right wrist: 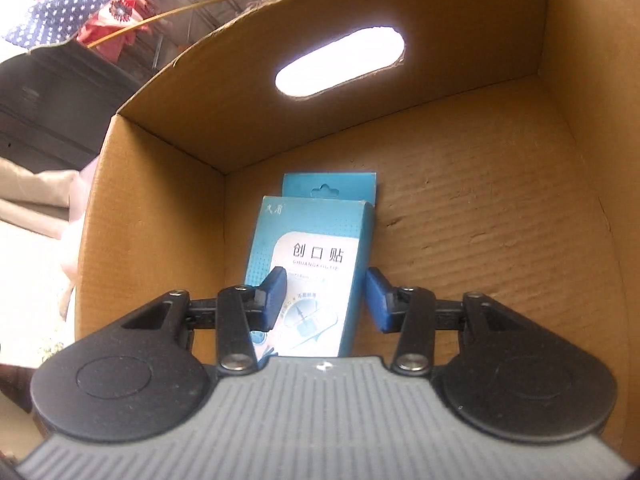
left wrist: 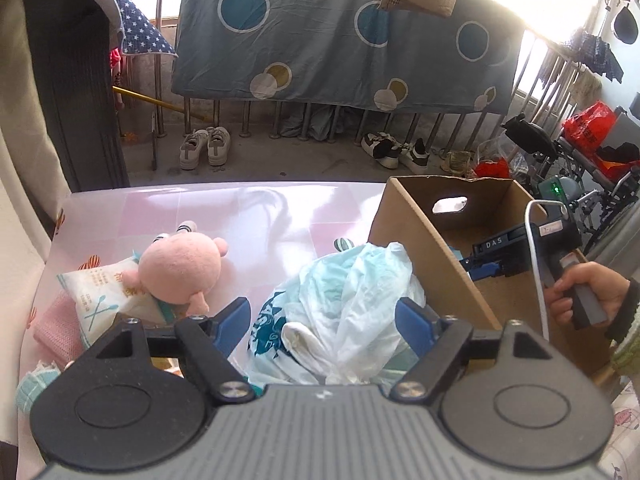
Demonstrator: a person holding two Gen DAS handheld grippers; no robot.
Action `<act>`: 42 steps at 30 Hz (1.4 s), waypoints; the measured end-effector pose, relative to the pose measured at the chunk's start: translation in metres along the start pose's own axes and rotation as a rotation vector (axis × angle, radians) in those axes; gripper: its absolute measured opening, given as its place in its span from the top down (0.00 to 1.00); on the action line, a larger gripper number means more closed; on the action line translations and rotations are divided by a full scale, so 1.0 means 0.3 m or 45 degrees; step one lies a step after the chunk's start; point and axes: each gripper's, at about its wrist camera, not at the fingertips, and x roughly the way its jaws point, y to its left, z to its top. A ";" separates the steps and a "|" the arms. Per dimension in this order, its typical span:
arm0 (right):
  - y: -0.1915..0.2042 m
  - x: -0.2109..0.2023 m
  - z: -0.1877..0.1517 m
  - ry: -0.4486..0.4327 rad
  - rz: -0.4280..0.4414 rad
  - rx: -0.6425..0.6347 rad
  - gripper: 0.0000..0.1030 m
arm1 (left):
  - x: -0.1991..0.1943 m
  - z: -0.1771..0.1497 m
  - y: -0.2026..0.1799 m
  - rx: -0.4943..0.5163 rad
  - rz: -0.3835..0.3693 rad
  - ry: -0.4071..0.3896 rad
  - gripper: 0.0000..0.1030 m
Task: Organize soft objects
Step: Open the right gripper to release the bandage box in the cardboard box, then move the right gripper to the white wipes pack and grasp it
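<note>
Crumpled white-teal plastic bag (left wrist: pixel 340 304) between spread left jaws, untouched; right jaws released around blue plaster box (right wrist: pixel 316 264) in carton (right wrist: pixel 480 220).

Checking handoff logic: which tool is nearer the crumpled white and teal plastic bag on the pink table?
Left. The left tool straddles the crumpled white and teal plastic bag, jaws open around it. The right tool is inside the brown cardboard box, over a blue bandage packet.

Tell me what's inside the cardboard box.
Inside the cardboard box: one blue bandage packet on the floor near the back wall, between the open right gripper fingers. The gripper body hides the near floor.
</note>
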 end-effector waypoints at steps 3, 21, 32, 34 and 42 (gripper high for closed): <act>0.021 0.031 0.021 -0.018 0.021 -0.010 0.65 | -0.020 -0.039 0.018 -0.026 0.004 0.004 0.22; 0.142 0.119 0.023 -0.102 0.039 0.177 0.67 | -0.083 -0.133 0.075 -0.069 0.111 -0.037 0.21; 0.078 -0.130 -0.025 -0.254 0.118 0.251 0.56 | -0.238 -0.226 0.126 -0.030 0.311 -0.172 0.18; 0.092 -0.200 -0.041 -0.291 0.150 0.245 0.56 | -0.271 -0.244 0.145 -0.034 0.340 -0.188 0.18; 0.281 -0.345 -0.140 -0.293 0.373 0.162 0.55 | -0.365 -0.334 0.261 -0.160 0.388 -0.229 0.19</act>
